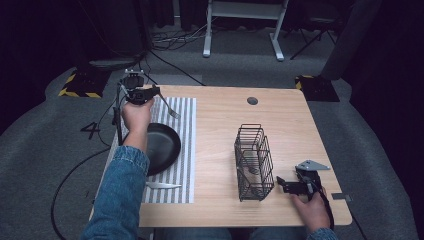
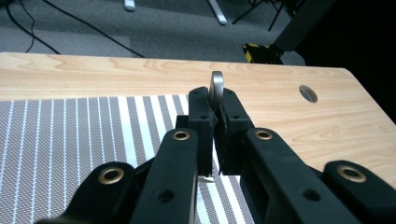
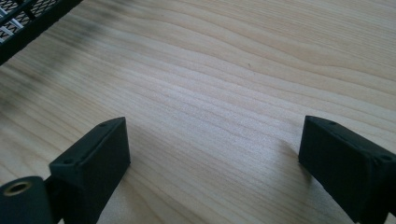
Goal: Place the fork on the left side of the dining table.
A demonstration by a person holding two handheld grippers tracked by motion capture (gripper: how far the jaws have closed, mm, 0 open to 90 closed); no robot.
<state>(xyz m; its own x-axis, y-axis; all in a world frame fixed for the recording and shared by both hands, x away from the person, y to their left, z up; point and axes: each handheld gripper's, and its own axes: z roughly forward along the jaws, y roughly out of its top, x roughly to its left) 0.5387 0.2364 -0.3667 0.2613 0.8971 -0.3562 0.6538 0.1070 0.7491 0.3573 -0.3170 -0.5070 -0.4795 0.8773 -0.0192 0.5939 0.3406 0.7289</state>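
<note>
Wooden worktop [image 1: 220,150]: your left gripper [image 2: 215,116] fingers clamp thin steel fork [image 1: 168,108], light, stiff, slippery; grip mid-handle. Right gripper [image 3: 212,154] fingers spread, empty.

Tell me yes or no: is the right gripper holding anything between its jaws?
No: the right gripper has its jaws spread wide apart, with bare wooden table between them.

One pan [image 1: 162,147], two utensils [image 1: 167,107], one basket [image 1: 254,162]

Even overhead light brightens the table [image 1: 225,115] against dark surroundings; soft shadows, close-up tool parts slightly blurred.
</note>
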